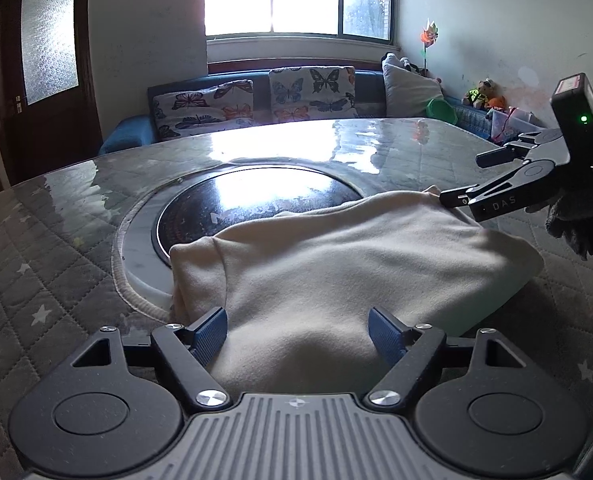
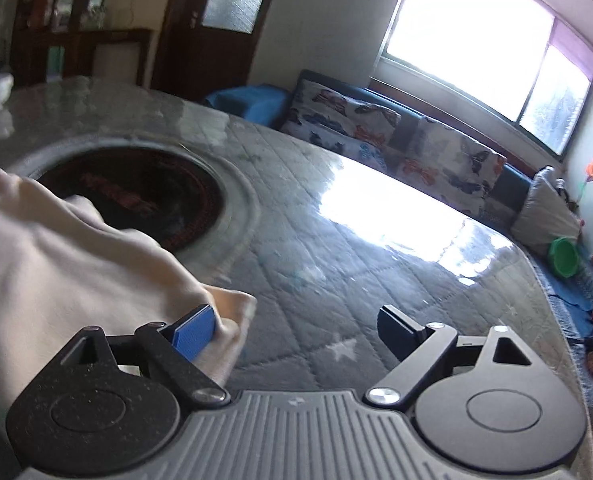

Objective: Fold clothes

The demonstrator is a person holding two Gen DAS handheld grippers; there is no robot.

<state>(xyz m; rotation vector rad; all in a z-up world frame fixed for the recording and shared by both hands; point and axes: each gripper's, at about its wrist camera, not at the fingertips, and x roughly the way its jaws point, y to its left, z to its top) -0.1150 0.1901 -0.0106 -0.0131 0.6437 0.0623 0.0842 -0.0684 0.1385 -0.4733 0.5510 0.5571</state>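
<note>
The letters "DAS" stand in pale print on the black linkage arm of the right gripper (image 1: 462, 178), seen at the right edge of the left wrist view. On the dark round cooktop (image 1: 256, 204) set into the tabletop, a pale logo begins with what looks like an "M", the rest covered by cream cloth; in the right wrist view the same plate (image 2: 136, 200) shows reddish lettering too blurred to read.

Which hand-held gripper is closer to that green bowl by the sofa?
Right. The right hand-held gripper is at the cloth's far right corner, toward the green bowl. The left hand-held gripper straddles the cloth's near edge, farther away.
</note>
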